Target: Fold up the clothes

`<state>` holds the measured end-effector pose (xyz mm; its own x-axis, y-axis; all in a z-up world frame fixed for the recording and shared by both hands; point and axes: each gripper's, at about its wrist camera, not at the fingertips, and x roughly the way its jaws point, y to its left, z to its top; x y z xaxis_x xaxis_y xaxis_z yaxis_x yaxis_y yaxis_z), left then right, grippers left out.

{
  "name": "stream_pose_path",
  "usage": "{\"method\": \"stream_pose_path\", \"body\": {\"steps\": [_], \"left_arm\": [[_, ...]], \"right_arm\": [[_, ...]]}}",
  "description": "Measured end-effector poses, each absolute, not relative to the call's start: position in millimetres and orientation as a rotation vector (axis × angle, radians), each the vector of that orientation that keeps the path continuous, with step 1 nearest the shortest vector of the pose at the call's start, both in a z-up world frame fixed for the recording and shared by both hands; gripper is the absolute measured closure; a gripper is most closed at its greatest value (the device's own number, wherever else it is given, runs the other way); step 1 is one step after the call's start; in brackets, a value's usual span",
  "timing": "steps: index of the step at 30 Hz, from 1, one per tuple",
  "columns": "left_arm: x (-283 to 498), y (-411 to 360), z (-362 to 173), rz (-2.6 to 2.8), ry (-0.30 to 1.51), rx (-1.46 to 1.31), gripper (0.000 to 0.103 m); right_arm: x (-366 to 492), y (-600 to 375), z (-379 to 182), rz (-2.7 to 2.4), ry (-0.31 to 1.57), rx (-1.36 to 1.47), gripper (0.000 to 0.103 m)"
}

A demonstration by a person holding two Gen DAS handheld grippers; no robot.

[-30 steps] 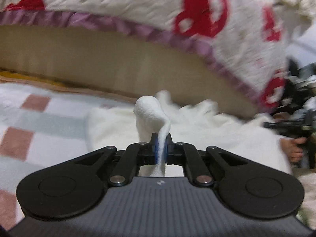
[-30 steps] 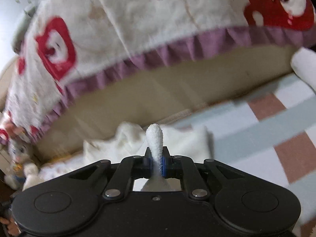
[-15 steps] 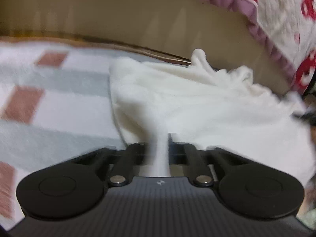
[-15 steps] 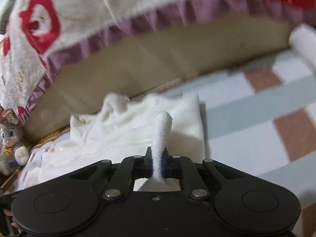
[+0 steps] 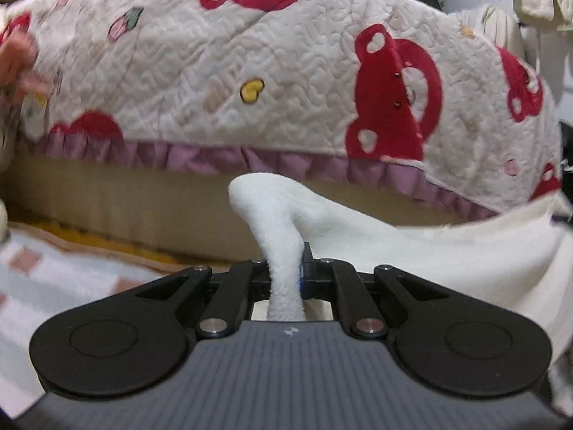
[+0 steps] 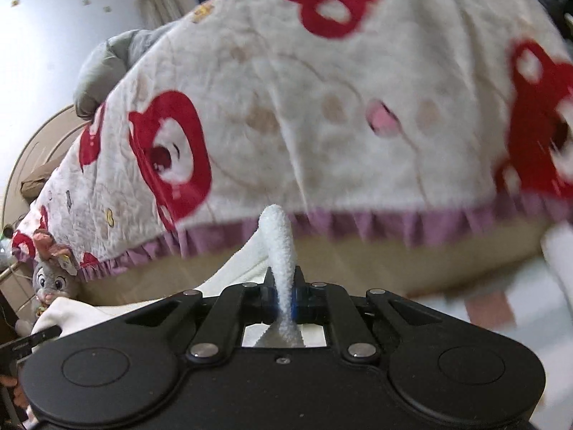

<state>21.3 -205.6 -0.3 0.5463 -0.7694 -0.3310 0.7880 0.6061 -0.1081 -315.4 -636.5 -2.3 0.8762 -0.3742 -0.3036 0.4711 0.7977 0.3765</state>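
A quilted bedspread (image 5: 286,71) with red prints fills both views above a checked blanket (image 5: 53,279). The white fleece garment (image 5: 447,251) hangs stretched between the left gripper (image 5: 286,276) and right gripper (image 6: 284,297), each pinching a bunched edge. Only the right view shows a plush rabbit (image 6: 53,279).

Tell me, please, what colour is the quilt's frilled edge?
Purple, on the frilled edge; clearest in the left wrist view.
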Motion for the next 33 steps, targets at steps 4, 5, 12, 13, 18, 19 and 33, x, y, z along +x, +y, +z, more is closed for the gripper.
{"method": "stream_pose_path", "body": {"steps": [4,5,12,13,18,19,33], "left_arm": [[73.0,-257.5,-27.9,-0.798,0.478,0.150,0.084],[85.7,-269.5,-40.7,-0.745,0.531,0.183,0.067],[56.8,-217.7,-84.2,-0.766,0.749,0.123,0.062],[46.7,-205.7,-85.6,-0.765,0.766,0.098,0.062],[0.2,-172.0,-90.5,-0.698,0.787,0.009,0.020],[-8.0,-170.5,-90.3,-0.678,0.770,0.009,0.018],[-24.1,-122.0,-128.7,-0.622,1.109,-0.461,0.047]], "right_arm": [[-261.2,-682.8,-15.7,-0.531,0.344,0.411,0.073],[-252.8,-687.8,-27.8,-0.597,0.378,0.399,0.063],[-286.8,-653.4,-91.0,-0.555,0.451,0.561,0.046],[-298.2,-641.7,-97.6,-0.541,0.441,0.568,0.046],[-342.6,-593.9,-116.9,-0.612,0.370,0.575,0.046],[-343.2,-587.9,-114.0,-0.657,0.374,0.515,0.045],[-374.2,-540.8,-110.2,-0.608,0.471,0.583,0.066]]}}
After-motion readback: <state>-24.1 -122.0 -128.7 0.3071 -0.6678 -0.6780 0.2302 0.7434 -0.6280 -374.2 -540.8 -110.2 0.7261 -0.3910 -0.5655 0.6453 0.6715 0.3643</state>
